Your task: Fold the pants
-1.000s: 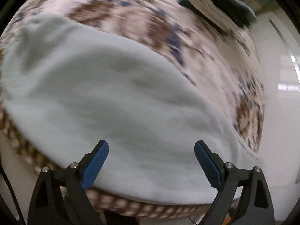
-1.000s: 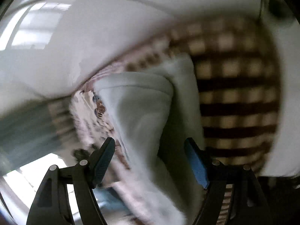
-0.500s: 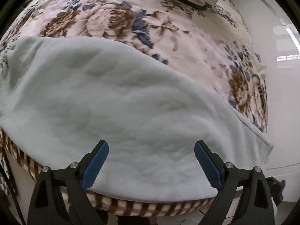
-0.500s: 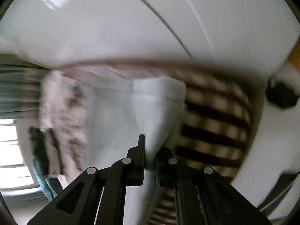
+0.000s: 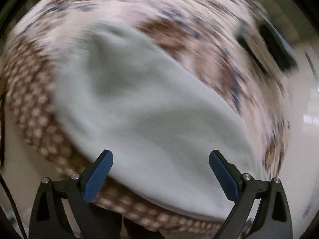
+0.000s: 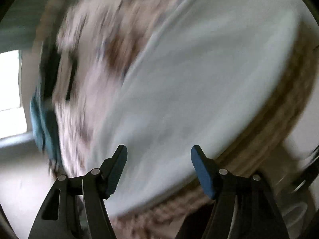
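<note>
The pale pants (image 5: pixel 143 109) lay spread on the floral bedspread (image 5: pixel 199 25), reaching the bed's checked edge (image 5: pixel 30 91). The left hand-held gripper (image 5: pixel 160 171) stood wide apart above them, holding nothing. The right hand-held gripper (image 6: pixel 158 167) had just been opening, nothing gripped between its blue pads (image 6: pixel 203 171). Both views were blurred.
</note>
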A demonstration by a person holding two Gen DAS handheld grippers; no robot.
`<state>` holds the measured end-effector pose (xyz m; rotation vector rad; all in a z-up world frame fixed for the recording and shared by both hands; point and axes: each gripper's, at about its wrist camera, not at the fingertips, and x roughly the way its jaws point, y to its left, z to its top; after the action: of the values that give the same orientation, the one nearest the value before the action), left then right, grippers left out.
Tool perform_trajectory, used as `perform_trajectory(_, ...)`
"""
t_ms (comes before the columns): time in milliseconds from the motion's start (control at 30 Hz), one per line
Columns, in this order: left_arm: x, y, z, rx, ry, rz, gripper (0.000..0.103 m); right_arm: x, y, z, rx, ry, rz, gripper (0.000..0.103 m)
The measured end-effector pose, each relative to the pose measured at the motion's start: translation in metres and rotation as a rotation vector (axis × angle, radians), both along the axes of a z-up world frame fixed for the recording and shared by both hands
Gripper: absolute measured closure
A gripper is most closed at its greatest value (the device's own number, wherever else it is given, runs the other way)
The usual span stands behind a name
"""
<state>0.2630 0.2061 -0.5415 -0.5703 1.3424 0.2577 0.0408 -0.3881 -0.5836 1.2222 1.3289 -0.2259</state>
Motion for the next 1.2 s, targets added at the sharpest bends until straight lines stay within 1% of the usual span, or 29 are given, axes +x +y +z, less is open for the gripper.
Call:
perform_trajectory(33, 0.0, 0.022, -0.002, -0.003, 0.002, 0.036, 0.004, 0.002, 0.028, -0.01, 0.045, 0.029, 0.026, 0.034)
perform_trajectory(67, 0.001, 0.052, -0.006, -0.003, 0.014, 0.09, 0.004, 0.003, 0.051, -0.019, 0.079, 0.055, 0.035, 0.034)
perform_trajectory(100, 0.002, 0.073, -0.01, -0.012, 0.018, 0.127, 0.005, 0.003, 0.072, -0.029, 0.116, 0.078, 0.03, 0.034)
perform_trajectory(133, 0.002, 0.095, -0.017, -0.033, 0.021, 0.166, 0.005, 0.005, 0.086, -0.037, 0.143, 0.095, 0.011, 0.034)
perform_trajectory(200, 0.004, 0.13, -0.034, -0.078, 0.044, 0.226, 0.005, -0.001, 0.105, -0.046, 0.177, 0.091, -0.063, 0.034)
perform_trajectory(233, 0.005, 0.143, -0.044, -0.101, 0.054, 0.243, 0.005, 0.001, 0.111, -0.052, 0.159, 0.104, -0.07, 0.035)
perform_trajectory(300, 0.008, 0.159, -0.064, -0.129, 0.075, 0.267, 0.005, 0.003, 0.121, -0.06, 0.112, 0.134, -0.095, 0.041)
perform_trajectory(333, 0.01, 0.164, -0.071, -0.137, 0.085, 0.271, 0.008, 0.01, 0.128, -0.063, 0.095, 0.166, -0.094, 0.046)
perform_trajectory(367, 0.011, 0.167, -0.078, -0.149, 0.089, 0.278, 0.009, 0.008, 0.13, -0.063, 0.095, 0.179, -0.118, 0.049)
perform_trajectory(400, 0.011, 0.169, -0.081, -0.168, 0.08, 0.281, 0.012, 0.005, 0.132, -0.06, 0.11, 0.15, -0.139, 0.049)
perform_trajectory(433, 0.013, 0.169, -0.083, -0.178, 0.072, 0.275, 0.019, 0.006, 0.132, -0.058, 0.102, 0.136, -0.127, 0.049)
perform_trajectory(467, 0.015, 0.167, -0.084, -0.173, 0.059, 0.255, 0.023, 0.01, 0.134, -0.057, 0.08, 0.123, -0.098, 0.049)
perform_trajectory(500, 0.018, 0.164, -0.083, -0.165, 0.045, 0.232, 0.034, 0.012, 0.136, -0.058, 0.065, 0.121, -0.073, 0.049)
perform_trajectory(533, 0.022, 0.161, -0.081, -0.154, 0.029, 0.205, 0.048, 0.017, 0.139, -0.065, 0.053, 0.135, -0.045, 0.049)
perform_trajectory(567, 0.026, 0.157, -0.078, -0.141, 0.013, 0.172, 0.056, 0.019, 0.139, -0.071, 0.054, 0.147, -0.048, 0.054)
perform_trajectory(600, 0.029, 0.155, -0.076, -0.122, 0.01, 0.144, 0.059, 0.018, 0.138, -0.077, 0.059, 0.164, -0.071, 0.064)
perform_trajectory(633, 0.03, 0.153, -0.074, -0.103, 0.008, 0.122, 0.063, 0.018, 0.137, -0.078, 0.058, 0.179, -0.101, 0.09)
perform_trajectory(667, 0.03, 0.152, -0.07, -0.091, 0.01, 0.104, 0.065, 0.014, 0.137, -0.073, 0.065, 0.167, -0.132, 0.093)
perform_trajectory(700, 0.028, 0.154, -0.068, -0.094, 0.006, 0.101, 0.068, 0.012, 0.138, -0.068, 0.056, 0.162, -0.129, 0.093)
perform_trajectory(767, 0.022, 0.159, -0.061, -0.099, 0.003, 0.093, 0.071, 0.011, 0.144, -0.047, 0.005, 0.143, -0.083, 0.094)
perform_trajectory(800, 0.019, 0.161, -0.058, -0.1, 0.003, 0.082, 0.075, 0.01, 0.148, -0.035, -0.023, 0.13, -0.056, 0.094)
perform_trajectory(900, 0.017, 0.166, -0.052, -0.092, 0.01, 0.049, 0.075, 0.006, 0.151, -0.019, -0.05, 0.128, -0.033, 0.094)
perform_trajectory(967, 0.02, 0.165, -0.058, -0.09, 0.026, 0.044, 0.075, 0.003, 0.151, -0.018, -0.064, 0.143, -0.016, 0.094)
perform_trajectory(1033, 0.025, 0.163, -0.067, -0.096, 0.045, 0.049, 0.074, 0.001, 0.148, -0.032, -0.051, 0.173, -0.016, 0.094)
perform_trajectory(1067, 0.026, 0.163, -0.073, -0.096, 0.054, 0.049, 0.072, 0.007, 0.147, -0.042, -0.054, 0.192, -0.009, 0.094)
perform_trajectory(1100, 0.028, 0.164, -0.078, -0.107, 0.07, 0.052, 0.068, 0.011, 0.147, -0.056, -0.036, 0.22, -0.001, 0.093)
perform_trajectory(1133, 0.03, 0.164, -0.081, -0.118, 0.091, 0.056, 0.065, 0.016, 0.146, -0.068, -0.017, 0.248, 0.031, 0.092)
perform_trajectory(1167, 0.03, 0.165, -0.081, -0.138, 0.114, 0.06, 0.065, 0.02, 0.143, -0.072, -0.023, 0.262, 0.062, 0.091)
perform_trajectory(1200, 0.032, 0.164, -0.079, -0.157, 0.135, 0.052, 0.064, 0.029, 0.143, -0.068, -0.025, 0.268, 0.09, 0.087)
